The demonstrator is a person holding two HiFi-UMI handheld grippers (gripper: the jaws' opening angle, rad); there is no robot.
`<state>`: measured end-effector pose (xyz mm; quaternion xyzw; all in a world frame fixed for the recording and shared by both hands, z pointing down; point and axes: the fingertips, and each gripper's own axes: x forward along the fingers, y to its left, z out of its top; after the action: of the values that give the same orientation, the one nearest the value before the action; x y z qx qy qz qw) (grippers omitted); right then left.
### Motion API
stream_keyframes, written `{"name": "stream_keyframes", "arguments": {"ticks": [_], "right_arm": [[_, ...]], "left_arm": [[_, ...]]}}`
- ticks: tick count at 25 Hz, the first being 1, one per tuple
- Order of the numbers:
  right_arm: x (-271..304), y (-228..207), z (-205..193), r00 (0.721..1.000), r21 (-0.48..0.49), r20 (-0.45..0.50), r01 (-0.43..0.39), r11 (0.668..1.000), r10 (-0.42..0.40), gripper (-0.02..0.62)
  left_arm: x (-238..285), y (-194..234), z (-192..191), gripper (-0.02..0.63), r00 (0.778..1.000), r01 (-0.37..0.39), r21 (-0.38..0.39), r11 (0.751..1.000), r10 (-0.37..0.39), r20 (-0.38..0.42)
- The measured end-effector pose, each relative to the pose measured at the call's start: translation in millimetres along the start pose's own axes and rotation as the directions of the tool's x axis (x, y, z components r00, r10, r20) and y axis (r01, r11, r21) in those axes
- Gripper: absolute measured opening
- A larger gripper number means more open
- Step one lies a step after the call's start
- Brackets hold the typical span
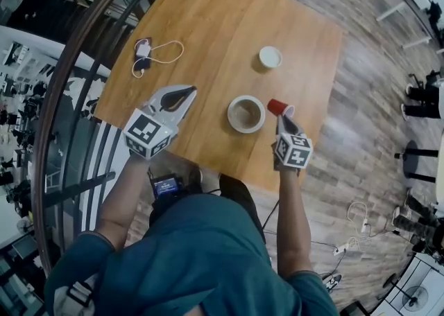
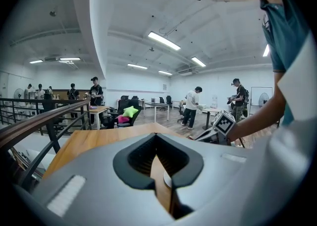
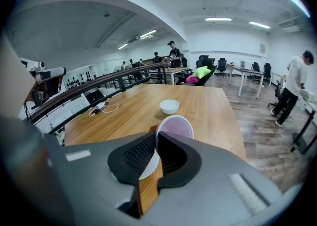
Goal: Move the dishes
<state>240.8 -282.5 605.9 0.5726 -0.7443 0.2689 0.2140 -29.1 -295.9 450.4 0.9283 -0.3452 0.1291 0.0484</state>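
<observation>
Pinching red cup [image 1: 277,107] rim, right gripper [image 1: 282,119]; left gripper [image 1: 186,94] jaws together, empty; right gripper view shows pale interior.

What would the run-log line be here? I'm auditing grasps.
left gripper: empty, jaws together | right gripper: shut on red cup rim | big bowl, small bowl: on table

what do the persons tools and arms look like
Both the left tool and right tool are pale grey shells tapering to dark ribbed pads. Each carries a white cube printed with black square markers. The person wears a teal short-sleeved shirt; forearms are bare.
</observation>
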Motion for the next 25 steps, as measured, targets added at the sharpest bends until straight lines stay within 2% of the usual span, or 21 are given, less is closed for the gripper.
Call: {"name": "stream_keyframes", "arguments": {"ticks": [6, 12, 17, 25], "right_arm": [[-13.4, -44.2, 0.2, 0.997, -0.012, -0.011, 0.08, 0.997, -0.081, 0.029], [-15.4, -77.3, -9.1, 0.991, -0.038, -0.046, 0.126, 0.991, -0.128, 0.029], [-9.8, -98.6, -22.7, 0.984, -0.06, -0.093, 0.145, 0.988, -0.15, 0.029], [0.9, -123.8, -44.3, 0.963, -0.162, -0.189, 0.162, 0.973, -0.192, 0.029]], "left_arm": [[21.8, -9.7, -12.1, -0.003, 0.999, 0.024, -0.014, 1.0, -0.024, -0.026], [46.4, -13.6, -36.4, -0.003, 0.997, 0.029, -0.039, 0.999, -0.032, -0.066], [70.0, -17.3, -65.9, -0.003, 0.993, 0.033, -0.072, 0.997, -0.04, -0.113], [110.6, -26.3, -121.3, -0.003, 0.981, 0.016, -0.152, 0.988, -0.045, -0.189]]}}
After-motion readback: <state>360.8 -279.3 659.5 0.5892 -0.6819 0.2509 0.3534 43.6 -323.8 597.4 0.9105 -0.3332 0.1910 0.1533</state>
